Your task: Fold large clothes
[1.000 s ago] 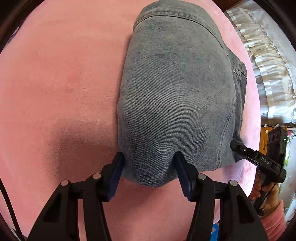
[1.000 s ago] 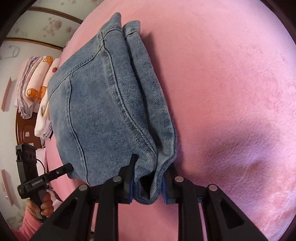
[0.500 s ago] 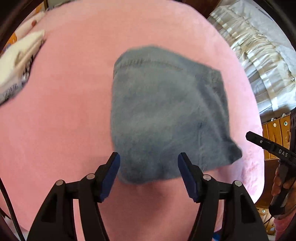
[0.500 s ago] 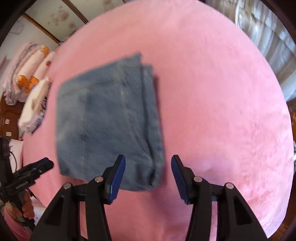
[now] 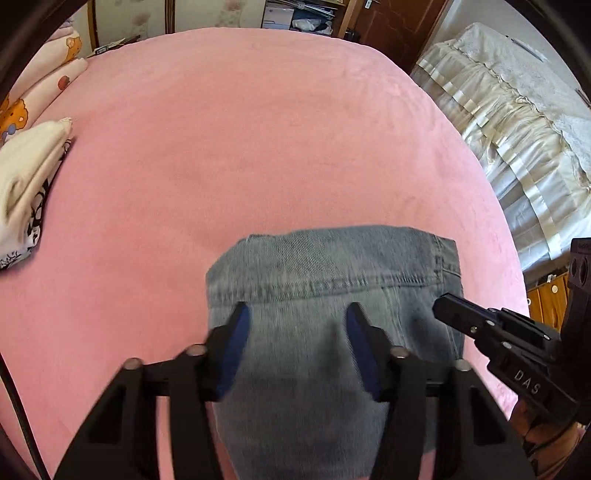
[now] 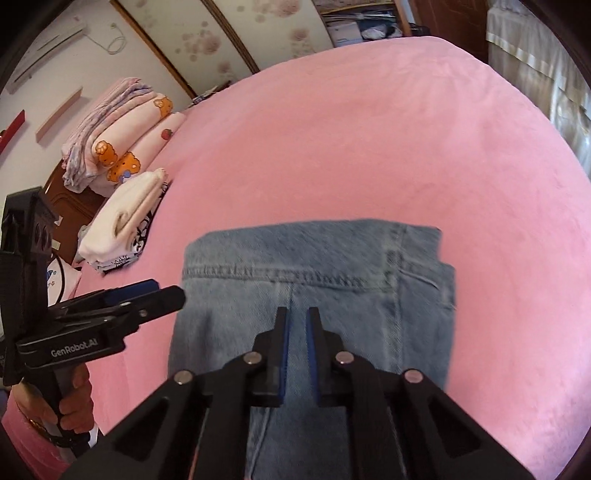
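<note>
A folded pair of blue jeans [image 5: 332,280] lies flat on the pink bed cover [image 5: 240,140]; it also shows in the right wrist view [image 6: 314,258]. My left gripper [image 5: 295,321] hangs above the jeans with its jaws wide apart and empty. It shows from the side in the right wrist view [image 6: 162,295]. My right gripper [image 6: 298,321] hangs above the jeans with its jaws nearly together, a narrow gap between the pads, holding nothing. Its tip shows at the right of the left wrist view [image 5: 447,306].
A folded white garment with black print [image 6: 125,218] lies at the bed's left edge, with a stack of folded pink bedding [image 6: 122,140] behind it. A cream ruffled bed skirt [image 5: 509,122] stands to the right. Shelves and a wooden door [image 5: 388,22] are at the far end.
The right gripper let go of the jeans' folded edge. Both grippers rose and pulled back, so the jeans now lie low in both views. The right jaws opened, then closed to a narrow gap.
</note>
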